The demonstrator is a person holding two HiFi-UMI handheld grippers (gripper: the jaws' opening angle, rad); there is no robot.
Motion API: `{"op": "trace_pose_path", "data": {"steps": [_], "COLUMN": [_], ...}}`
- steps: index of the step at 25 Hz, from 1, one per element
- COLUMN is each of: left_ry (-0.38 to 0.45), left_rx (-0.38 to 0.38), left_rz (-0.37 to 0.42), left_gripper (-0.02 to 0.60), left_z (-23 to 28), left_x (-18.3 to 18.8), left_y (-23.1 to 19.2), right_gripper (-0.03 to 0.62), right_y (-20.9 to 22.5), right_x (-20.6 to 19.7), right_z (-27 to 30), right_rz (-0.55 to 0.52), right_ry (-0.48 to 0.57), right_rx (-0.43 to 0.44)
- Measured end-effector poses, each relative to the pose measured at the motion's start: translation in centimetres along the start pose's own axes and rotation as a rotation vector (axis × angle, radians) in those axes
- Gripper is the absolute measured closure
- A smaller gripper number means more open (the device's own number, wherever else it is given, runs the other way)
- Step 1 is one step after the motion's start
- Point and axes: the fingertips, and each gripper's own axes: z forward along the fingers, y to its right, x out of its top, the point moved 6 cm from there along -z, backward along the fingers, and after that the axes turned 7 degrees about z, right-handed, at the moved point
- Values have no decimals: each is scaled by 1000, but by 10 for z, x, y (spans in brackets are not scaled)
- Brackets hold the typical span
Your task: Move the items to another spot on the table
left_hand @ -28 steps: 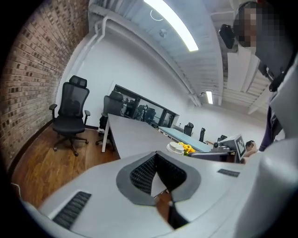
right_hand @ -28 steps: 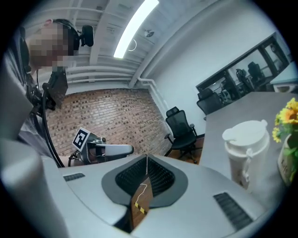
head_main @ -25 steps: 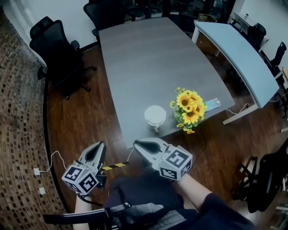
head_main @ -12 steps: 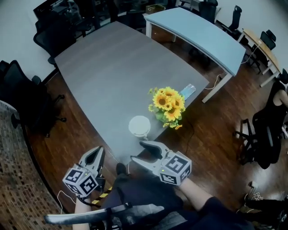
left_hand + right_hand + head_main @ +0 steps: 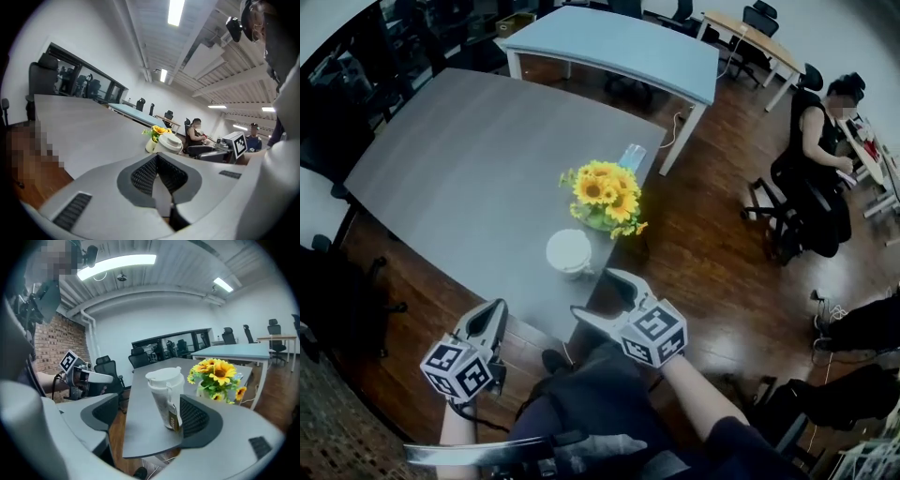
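A white lidded paper cup [image 5: 569,251] is set on the long grey table [image 5: 459,178], close to the near edge, with a small tag hung down its side. Just behind it, a bunch of yellow artificial sunflowers in a small pot [image 5: 602,192] is placed, near the cup but not seen to touch it.

The right gripper [image 5: 595,295] is held at the table edge and is pointed at the cup. Its jaws have just been opening and are spread wide. In the right gripper view the cup is framed in the gap between them, yet it is shown ahead of the tips in the head view, and no pad is pressed on it.

The left gripper [image 5: 492,317] is held lower left, off the table edge above the dark wooden floor [image 5: 703,234]. Its jaws are clenched together with nothing between them.

A light-blue table [image 5: 609,47] is stood beyond the grey one, and a seated person in dark clothing [image 5: 820,159] is seen at the far right.
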Motion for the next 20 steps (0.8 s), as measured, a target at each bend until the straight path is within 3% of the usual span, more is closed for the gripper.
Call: {"op": "trace_pose_path", "data": {"steps": [4, 8, 13, 20], "left_ry": [-51, -80, -104, -134], "left_rx": [-89, -108, -74, -1], "left_rz": [60, 85, 76, 51], "left_gripper": [568, 568, 568, 568], "left_z": [24, 40, 49, 55], "left_x": [-1, -1, 3, 5], "left_y": [3, 6, 4, -2], "right_gripper": [171, 169, 169, 158], "right_y": [11, 27, 52, 60], "right_x": [-8, -16, -22, -31], "right_z": [6, 24, 57, 90], "right_rz": [29, 14, -46, -172], "right_ry": [21, 1, -52, -129], "right_rx": [-89, -107, -75, 35]}}
